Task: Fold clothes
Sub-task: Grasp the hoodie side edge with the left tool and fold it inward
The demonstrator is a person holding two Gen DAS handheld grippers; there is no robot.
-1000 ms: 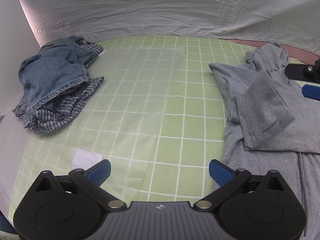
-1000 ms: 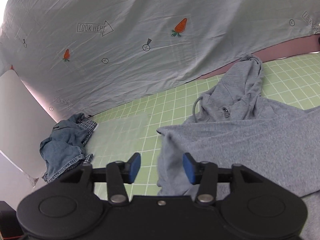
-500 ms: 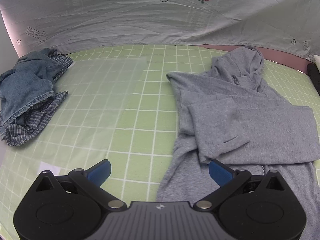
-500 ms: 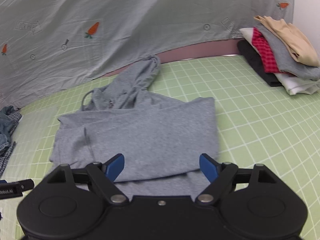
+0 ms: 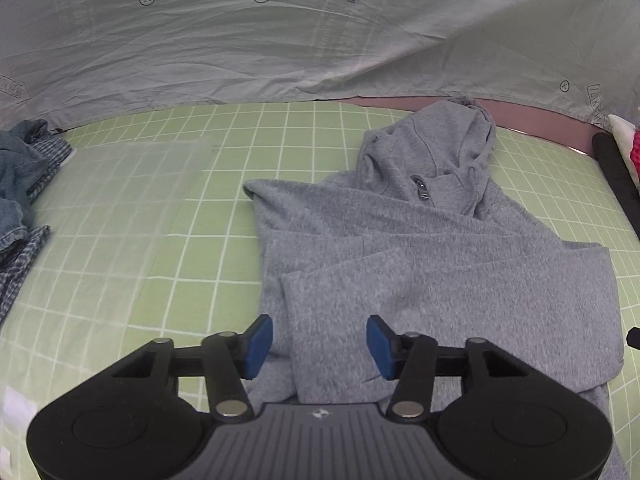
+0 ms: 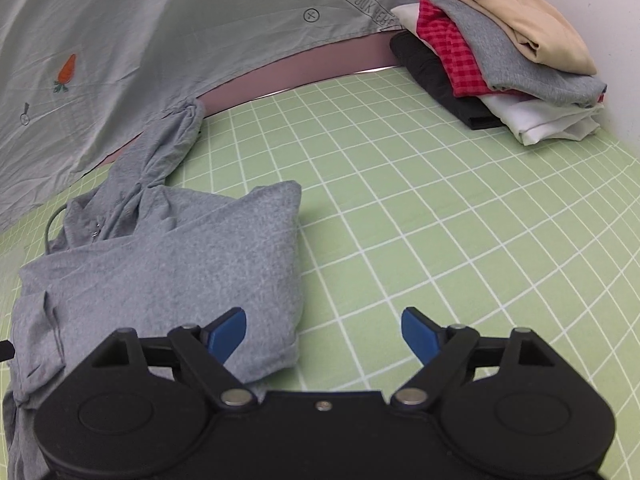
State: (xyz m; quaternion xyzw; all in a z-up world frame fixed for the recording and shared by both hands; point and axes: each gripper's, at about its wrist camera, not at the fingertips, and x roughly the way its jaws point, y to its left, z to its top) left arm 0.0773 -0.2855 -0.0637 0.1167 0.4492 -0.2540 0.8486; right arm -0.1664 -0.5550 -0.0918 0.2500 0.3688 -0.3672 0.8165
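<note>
Left gripper (image 5: 319, 340) is hovering with its blue pads (image 5: 258, 340) standing apart, nothing between them but air; the grey fleece zip hoodie (image 5: 436, 268) is lying directly ahead of and under it on the green white-gridded mat (image 5: 224, 184), sleeves folded across the body, hood pointing away toward the far edge. A sheet of translucent plastic (image 5: 132, 200) is lying flat ahead to this gripper's left, and further left a heap of blue denim and checked cloth (image 5: 18, 196) is sitting at the mat's edge. The pale grey carrot-print sheet (image 5: 280, 48) is hanging as a backdrop beyond.

Right gripper (image 6: 324, 334) is likewise holding its jaws wide, gripping nothing. Its left pad is sitting over the hoodie's near right corner; its right pad is over bare mat. Well ahead to its right, a stack of folded clothes (image 6: 500, 60) – black, white, red check, grey, beige on top – is resting at the far corner
</note>
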